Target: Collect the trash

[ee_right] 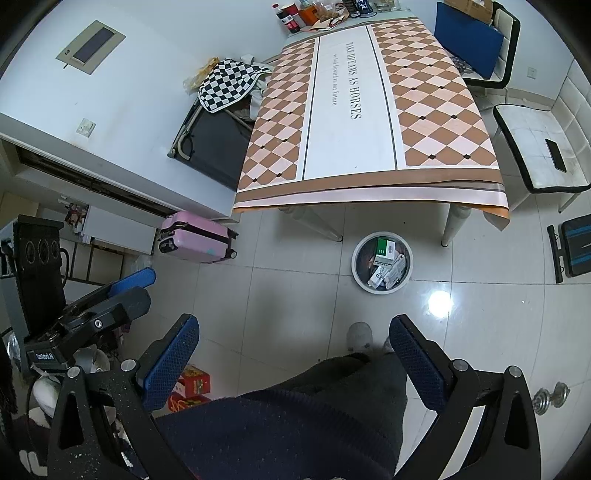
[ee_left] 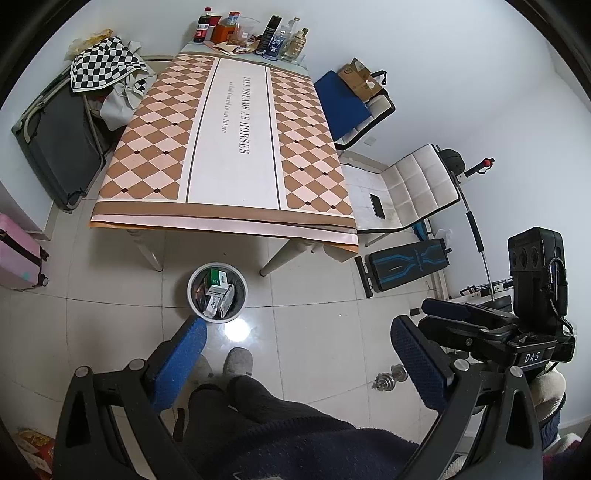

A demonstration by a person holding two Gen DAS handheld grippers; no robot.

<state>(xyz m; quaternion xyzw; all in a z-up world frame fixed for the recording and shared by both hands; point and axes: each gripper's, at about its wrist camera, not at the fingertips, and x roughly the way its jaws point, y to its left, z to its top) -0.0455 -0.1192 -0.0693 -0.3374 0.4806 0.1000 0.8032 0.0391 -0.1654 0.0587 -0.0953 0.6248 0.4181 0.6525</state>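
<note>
Both grippers spread wide, nothing between the blue pads: left gripper and right gripper held high over the tiled floor, both angled down at the person's dark trousers and grey slippers. Trash bin on the floor just past the slippers, at the near edge of the table, between its front legs. Already loaded: green-and-white carton, white boxes, crumpled packaging (some printed lettering, too small to read fully). Same bin in the right view, ahead and slightly right of centre. Tablecloth surface bare in the middle; bottles and snack packets clustered at the far end only. Pink suitcase on the floor to the left, phone lying on the white chair to the right.
</note>
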